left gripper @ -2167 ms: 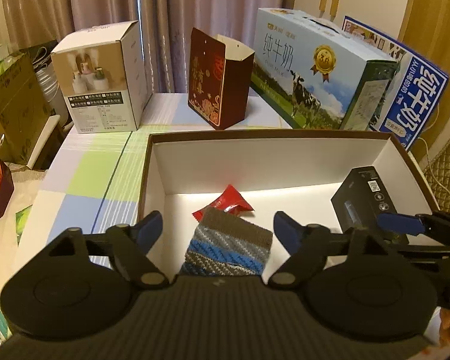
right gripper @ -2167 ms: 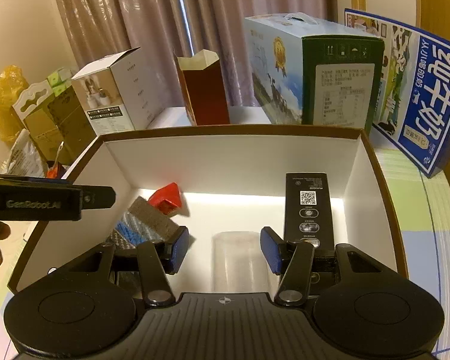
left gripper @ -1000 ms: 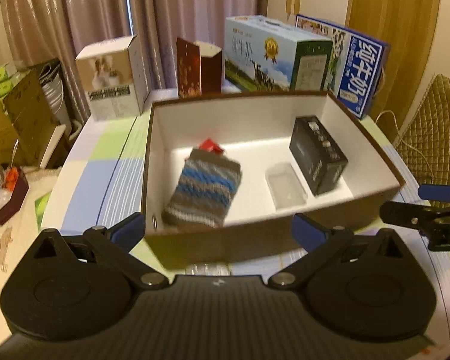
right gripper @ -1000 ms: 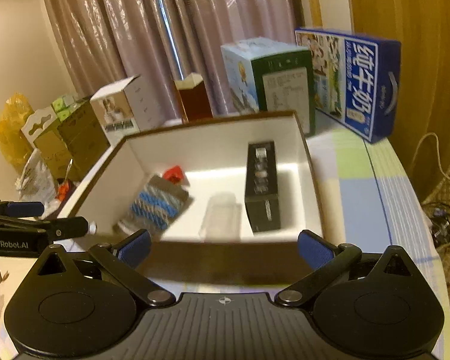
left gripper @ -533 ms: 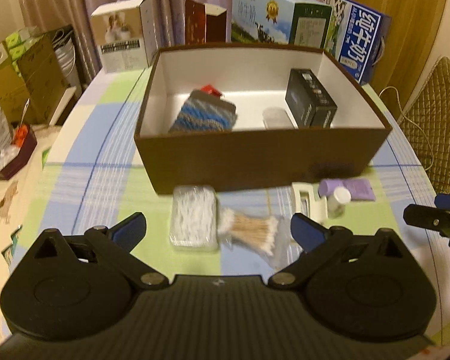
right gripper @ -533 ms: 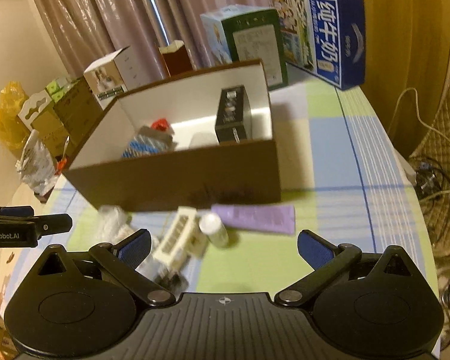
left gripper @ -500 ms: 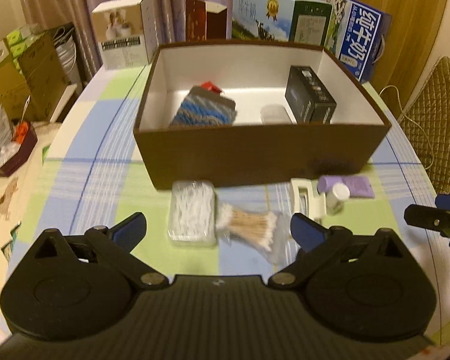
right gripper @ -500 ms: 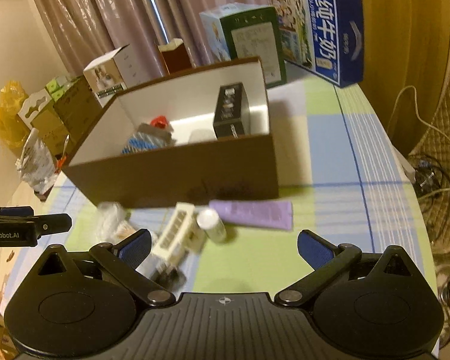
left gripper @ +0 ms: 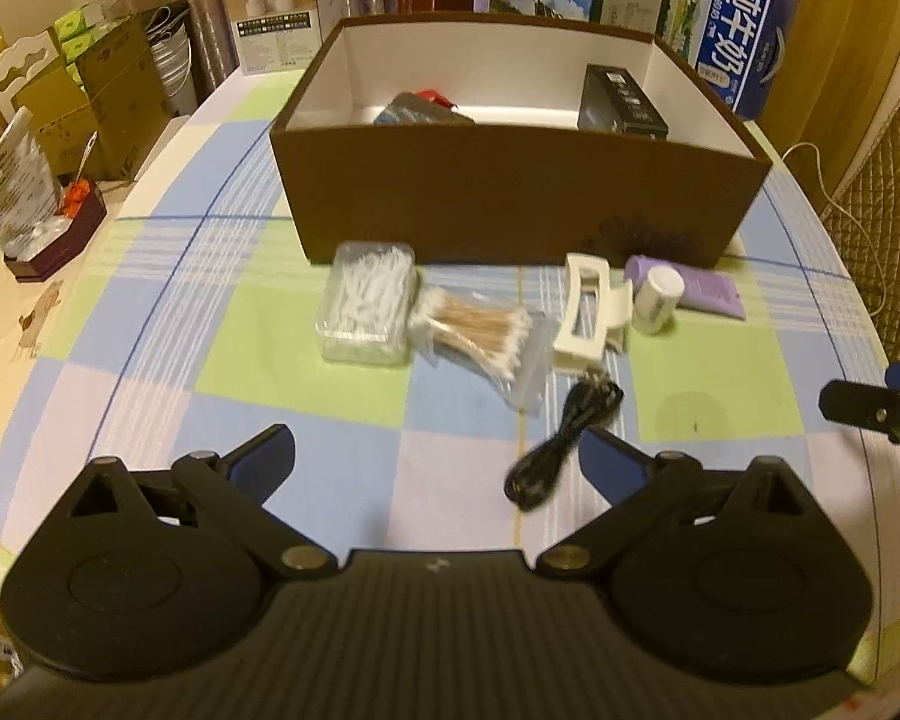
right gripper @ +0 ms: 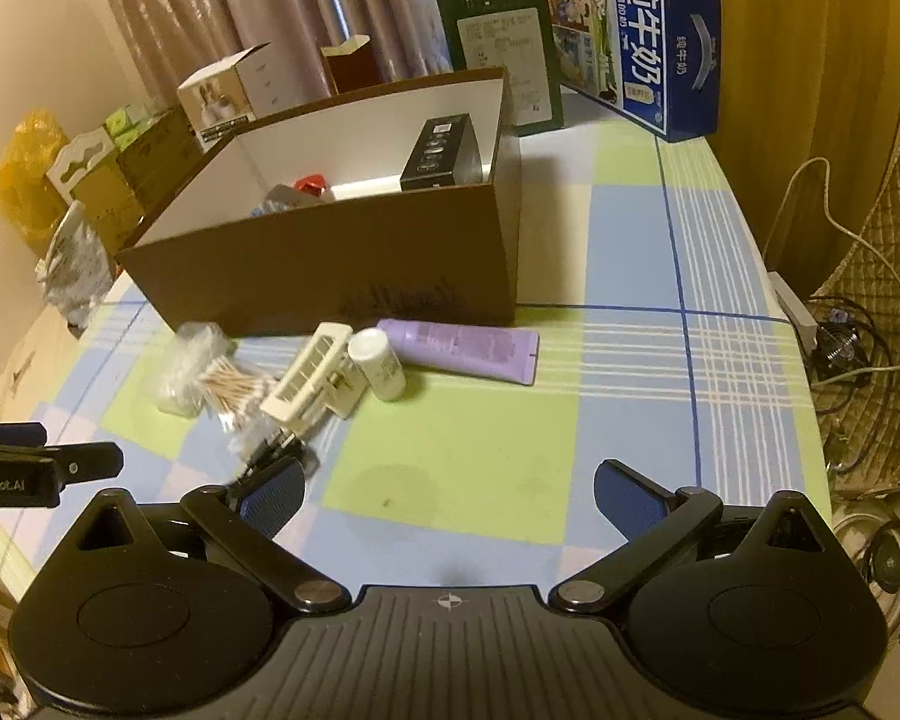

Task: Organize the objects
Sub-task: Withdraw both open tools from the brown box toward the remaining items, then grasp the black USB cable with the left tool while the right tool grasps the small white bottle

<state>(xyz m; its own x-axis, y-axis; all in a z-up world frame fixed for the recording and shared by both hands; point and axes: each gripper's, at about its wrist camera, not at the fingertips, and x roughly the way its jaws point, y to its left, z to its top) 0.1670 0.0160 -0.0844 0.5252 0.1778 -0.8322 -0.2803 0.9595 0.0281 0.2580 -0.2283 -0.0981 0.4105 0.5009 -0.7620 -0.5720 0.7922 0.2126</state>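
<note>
A surface (left gripper: 306, 372) under a checked cloth of pale green, blue and lilac squares with thin blue stripes fills both views, with pinkish curtains (right gripper: 222, 6) behind it, a quilted tan chair (right gripper: 894, 276) and trailing white cords at the 3 o'clock side, and stacked cardboard cartons (left gripper: 108, 90) at 10 o'clock. Toward 12 o'clock stands a large open brown cardboard box with white inner walls (left gripper: 510, 198); inside it lie a black rectangular carton with a QR label (left gripper: 621, 102), a striped grey-and-blue knitted pouch (left gripper: 417, 114) and a small red packet (left gripper: 435, 97). Just in front of the box, in a loose row, lie a clear plastic case of white cotton swabs (left gripper: 369, 306), a plastic bag of wooden-stemmed swabs (left gripper: 480, 339), a cream plastic hair claw (left gripper: 588, 312), a small white bottle (left gripper: 657, 300) and a lilac squeeze tube (left gripper: 702, 291), with a coiled black cable (left gripper: 561, 444) nearer at 6 o'clock. Behind the box a blue milk carton (right gripper: 648, 42) bears large white Chinese characters beside a green-and-white one (right gripper: 498, 42). The left gripper (left gripper: 438, 462) and the right gripper (right gripper: 450, 492) both hover over the cloth with fingers spread wide, holding nothing; the left gripper's body reads "GenRobot.AI" in the right wrist view.
</note>
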